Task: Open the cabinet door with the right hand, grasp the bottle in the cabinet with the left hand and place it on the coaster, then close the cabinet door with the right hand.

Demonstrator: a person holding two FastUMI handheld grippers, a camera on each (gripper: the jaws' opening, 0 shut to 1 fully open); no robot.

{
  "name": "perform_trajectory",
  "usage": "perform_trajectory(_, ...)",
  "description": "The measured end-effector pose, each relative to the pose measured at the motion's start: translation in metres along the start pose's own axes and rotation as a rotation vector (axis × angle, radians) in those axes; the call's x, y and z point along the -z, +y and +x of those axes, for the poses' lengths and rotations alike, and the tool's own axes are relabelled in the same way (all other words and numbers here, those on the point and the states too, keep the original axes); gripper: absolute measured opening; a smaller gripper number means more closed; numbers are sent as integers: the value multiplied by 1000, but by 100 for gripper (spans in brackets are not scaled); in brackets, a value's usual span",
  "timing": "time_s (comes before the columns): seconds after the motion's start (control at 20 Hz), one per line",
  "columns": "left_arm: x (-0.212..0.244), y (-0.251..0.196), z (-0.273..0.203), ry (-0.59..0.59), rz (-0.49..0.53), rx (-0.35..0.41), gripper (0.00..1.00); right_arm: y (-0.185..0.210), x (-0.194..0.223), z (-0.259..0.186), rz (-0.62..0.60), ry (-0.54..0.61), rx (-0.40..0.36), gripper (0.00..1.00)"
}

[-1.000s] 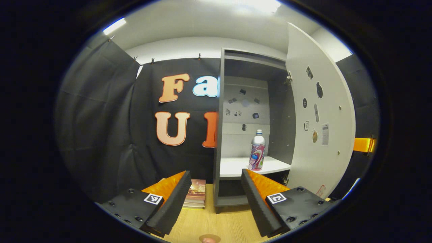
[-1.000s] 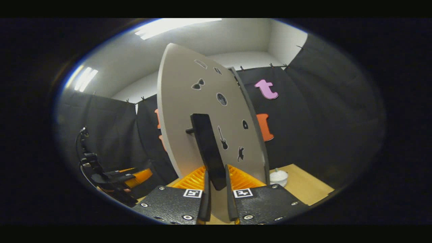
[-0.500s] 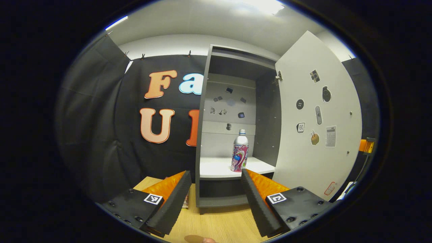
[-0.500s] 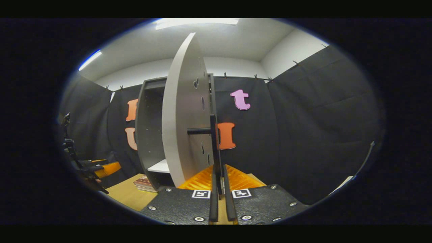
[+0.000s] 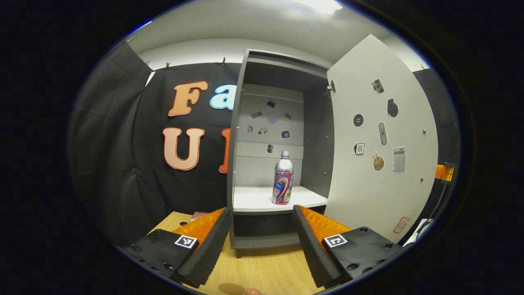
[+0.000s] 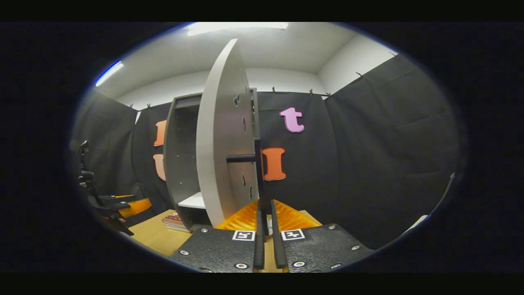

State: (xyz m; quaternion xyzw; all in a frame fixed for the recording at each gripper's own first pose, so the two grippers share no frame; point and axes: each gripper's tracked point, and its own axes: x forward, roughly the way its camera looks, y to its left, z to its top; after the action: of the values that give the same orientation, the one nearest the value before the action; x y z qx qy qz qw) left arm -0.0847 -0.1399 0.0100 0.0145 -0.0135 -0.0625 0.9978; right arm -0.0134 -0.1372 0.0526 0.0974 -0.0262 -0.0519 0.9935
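1. Here, at the far left of the right gripper view, you see your left gripper (image 6: 135,203) near the table edge, well apart from the cabinet (image 6: 180,151).
2. In the left gripper view, the fingers of your left gripper (image 5: 258,229) stand wide apart and hold nothing; the wooden table (image 5: 262,270) shows between them.
3. Beyond them the cabinet (image 5: 241,135) stands open, and the bottle (image 5: 282,183) stands upright on its white shelf (image 5: 254,200), toward the right side, touching no wall.
4. To the right, the cabinet door (image 5: 380,139) is swung wide open, with small stickers on its inner face.
5. In the right gripper view, the fingers of your right gripper (image 6: 265,221) are almost together, pressed on the lower end of the dark door handle (image 6: 258,180), with the door seen edge-on.
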Motion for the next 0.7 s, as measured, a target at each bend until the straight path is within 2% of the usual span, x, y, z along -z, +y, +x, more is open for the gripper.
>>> perform_trajectory(0.05, 1, -1, -2, 2, -1, -1, 96, -1, 0, 0, -4, 1, 3, 0)
perform_trajectory(0.15, 3, 0, -5, 5, -10, -5, 96, -9, -1, -4, -14, -1, 25, 0)
perform_trajectory(0.2, 4, 1, -7, 7, -16, -7, 96, -11, 0, -6, -14, 2, 31, 11)
perform_trajectory(0.25, 3, 2, -7, 6, -21, -9, 96, -14, -1, -7, -8, 3, 48, 12)
perform_trajectory(0.3, 3, 1, -8, 7, -24, -10, 96, -18, -1, -9, -5, 5, 63, 5)
perform_trajectory(0.4, 2, 0, -9, 5, -28, -8, 96, -32, -2, -15, -6, 3, 105, 4)
perform_trajectory(0.45, 0, 0, -8, 2, -28, -6, 96, -38, 1, -20, -7, 10, 116, 12)
perform_trajectory(0.65, -5, -9, -6, -7, -24, 14, 96, -37, 7, -34, 21, 44, 117, 14)
perform_trajectory(0.7, -6, -12, -7, -9, -21, 19, 99, -36, 7, -40, 15, 45, 120, 14)
